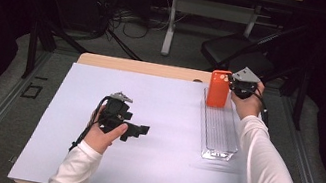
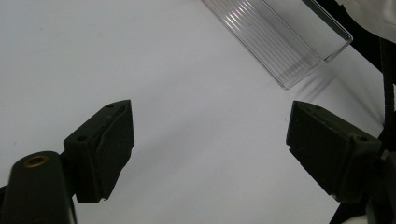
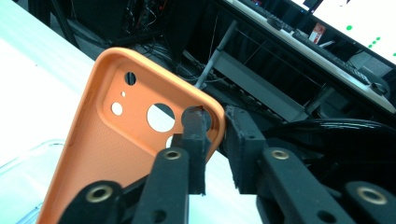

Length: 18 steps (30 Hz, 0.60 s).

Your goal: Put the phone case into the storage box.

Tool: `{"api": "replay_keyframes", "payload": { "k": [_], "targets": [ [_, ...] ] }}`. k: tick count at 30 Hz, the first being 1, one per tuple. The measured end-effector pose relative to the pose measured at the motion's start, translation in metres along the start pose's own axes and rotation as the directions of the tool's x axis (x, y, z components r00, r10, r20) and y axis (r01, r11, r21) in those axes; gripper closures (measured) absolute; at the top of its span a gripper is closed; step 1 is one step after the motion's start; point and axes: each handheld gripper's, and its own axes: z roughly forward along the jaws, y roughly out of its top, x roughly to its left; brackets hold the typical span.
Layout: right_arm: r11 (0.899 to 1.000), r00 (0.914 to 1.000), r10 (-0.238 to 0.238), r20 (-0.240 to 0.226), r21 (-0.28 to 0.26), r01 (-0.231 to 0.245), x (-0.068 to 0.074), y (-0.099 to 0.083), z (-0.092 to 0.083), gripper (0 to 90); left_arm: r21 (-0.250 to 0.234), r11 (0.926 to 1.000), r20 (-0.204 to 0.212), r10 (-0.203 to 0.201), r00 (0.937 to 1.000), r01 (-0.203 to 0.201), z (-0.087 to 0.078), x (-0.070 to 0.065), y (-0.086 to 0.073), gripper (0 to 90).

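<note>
Upper right, the right gripper (image 1: 231, 86) pinches the light, flexible orange phone case's (image 1: 218, 88) top edge over a clear plastic tray (image 1: 220, 132); the left gripper (image 1: 139, 131) gapes empty.

Left gripper (image 1: 136, 131) low over the table, jaws spread wide and pointing toward 3 o'clock — nothing between them. Right gripper (image 1: 231, 86) raised at 1 o'clock, forearm stretched forward, jaws near-closed, pinching a thin edge.
</note>
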Motion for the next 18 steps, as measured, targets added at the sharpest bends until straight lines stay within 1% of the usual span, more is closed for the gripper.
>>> {"api": "replay_keyframes", "payload": {
  "k": [1, 7, 14, 18],
  "targets": [
    [1.000, 1.0000, 0.005, -0.008, 0.007, -0.005, 0.0000, -0.0004, 0.0005, 75.7, -0.001, 1.0000, -0.001, -0.002, 1.0000, 0.002, 0.0001, -0.0002, 0.0000, 15.7],
    [1.000, 0.9999, 0.004, -0.015, 0.031, -0.004, 0.0005, -0.0020, 0.0030, 71.0, -0.002, 1.0000, -0.002, -0.001, 1.0000, 0.001, 0.0005, -0.0005, -0.0001, 15.7],
    [0.999, 0.9999, 0.014, -0.011, 0.048, -0.013, 0.0008, -0.0028, 0.0051, 62.9, 0.000, 1.0000, 0.000, -0.004, 1.0000, 0.004, 0.0006, -0.0005, -0.0001, 15.7],
    [0.998, 0.9998, 0.021, -0.001, 0.055, -0.021, -0.0003, -0.0027, 0.0050, 56.3, -0.001, 1.0000, -0.001, -0.001, 1.0000, 0.001, 0.0008, -0.0005, -0.0002, 15.7]
  ]
}}
